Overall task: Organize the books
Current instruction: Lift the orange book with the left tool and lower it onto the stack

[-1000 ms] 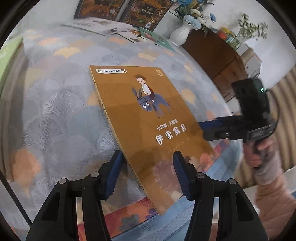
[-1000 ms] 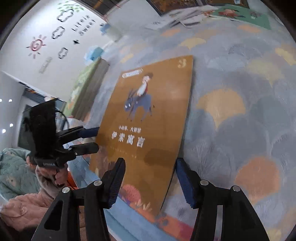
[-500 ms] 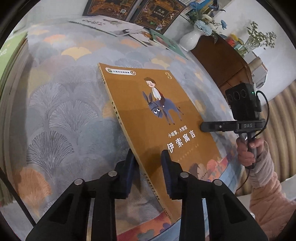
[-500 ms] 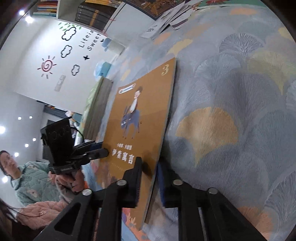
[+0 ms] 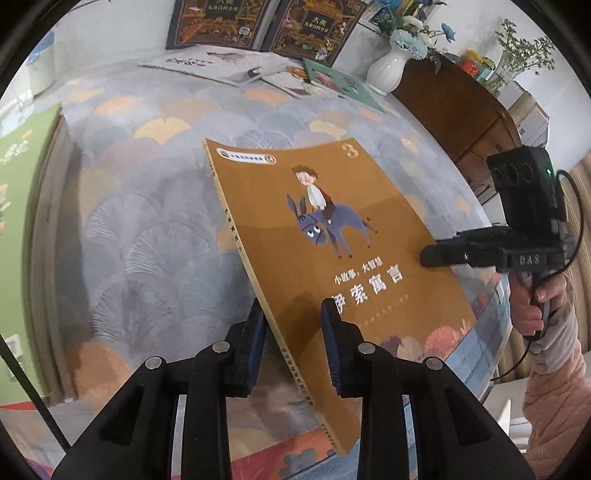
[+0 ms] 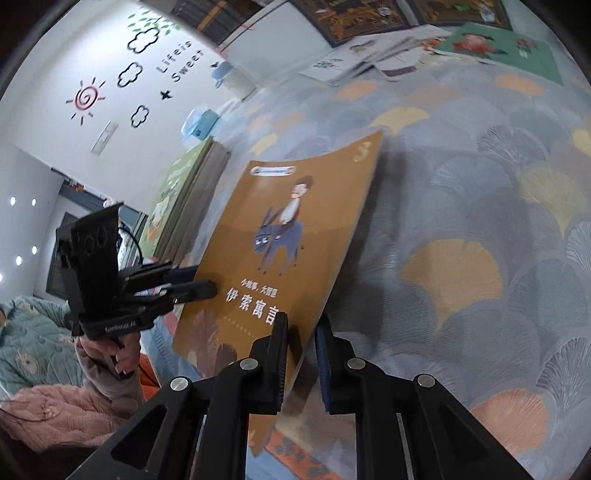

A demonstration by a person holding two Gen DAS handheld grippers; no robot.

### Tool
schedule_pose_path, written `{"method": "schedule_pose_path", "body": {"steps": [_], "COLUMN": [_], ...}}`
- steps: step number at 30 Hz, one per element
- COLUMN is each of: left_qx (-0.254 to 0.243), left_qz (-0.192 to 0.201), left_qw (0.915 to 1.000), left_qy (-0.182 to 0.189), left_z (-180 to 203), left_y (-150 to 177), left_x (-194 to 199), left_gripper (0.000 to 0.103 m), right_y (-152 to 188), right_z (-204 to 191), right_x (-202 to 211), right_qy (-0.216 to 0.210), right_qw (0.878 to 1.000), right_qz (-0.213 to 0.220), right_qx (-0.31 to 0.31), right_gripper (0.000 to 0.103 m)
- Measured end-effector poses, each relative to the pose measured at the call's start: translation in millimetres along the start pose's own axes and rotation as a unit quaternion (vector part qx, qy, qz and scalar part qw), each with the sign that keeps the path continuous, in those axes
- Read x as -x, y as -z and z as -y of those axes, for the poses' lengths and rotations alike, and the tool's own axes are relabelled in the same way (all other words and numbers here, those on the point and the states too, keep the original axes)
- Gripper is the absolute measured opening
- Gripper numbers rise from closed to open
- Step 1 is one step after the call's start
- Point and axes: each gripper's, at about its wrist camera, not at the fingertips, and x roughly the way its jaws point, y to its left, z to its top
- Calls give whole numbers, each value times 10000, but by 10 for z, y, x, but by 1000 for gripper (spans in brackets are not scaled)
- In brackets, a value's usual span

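Note:
An orange book (image 5: 332,251) with a boy on a donkey and a "3" on its cover is lifted off the patterned cloth, sagging in the middle. My left gripper (image 5: 293,332) is shut on its spine edge near the lower corner. My right gripper (image 6: 301,345) is shut on the opposite long edge; the book also shows in the right wrist view (image 6: 284,243). Each gripper shows in the other's view: the right one (image 5: 436,254) and the left one (image 6: 199,284).
Loose books (image 5: 229,62) and a green book (image 5: 343,85) lie at the far edge, under two dark books (image 5: 221,22) propped against the wall. A white vase (image 5: 388,68) stands on a wooden cabinet (image 5: 454,110). A stack of green books (image 6: 181,206) lies at the left.
Both grippers closed on the book's opposite edges. The book has risen off the cloth and now bows between them.

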Motion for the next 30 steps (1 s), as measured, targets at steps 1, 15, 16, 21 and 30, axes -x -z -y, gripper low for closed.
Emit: {"method": "schedule_pose_path", "body": {"steps": [1, 15, 16, 21, 30], "left_qx": [-11, -194, -203, -220, 63], "left_qz": [34, 567, 625, 992, 1635], "left_qw": [10000, 9982, 9978, 9946, 9808], "left_qy": [-20, -59, -60, -189, -1065], "left_z": [0, 65, 55, -65, -688], "left_y": [9, -36, -48, -130, -219], "left_x": [39, 501, 554, 893, 1617], "left_gripper": [26, 26, 26, 29, 31], "right_y": [10, 30, 7, -208, -960], "right_z": [-56, -597, -645, -981, -1874], "right_x": [16, 274, 289, 341, -60], "right_qy": [20, 127, 121, 136, -232], "right_qw": [10000, 9970, 9966, 9928, 9796], "right_qz": [17, 409, 435, 575, 701], "right_qx": [76, 650, 690, 1038, 1871], "right_gripper": [14, 14, 14, 15, 15]}}
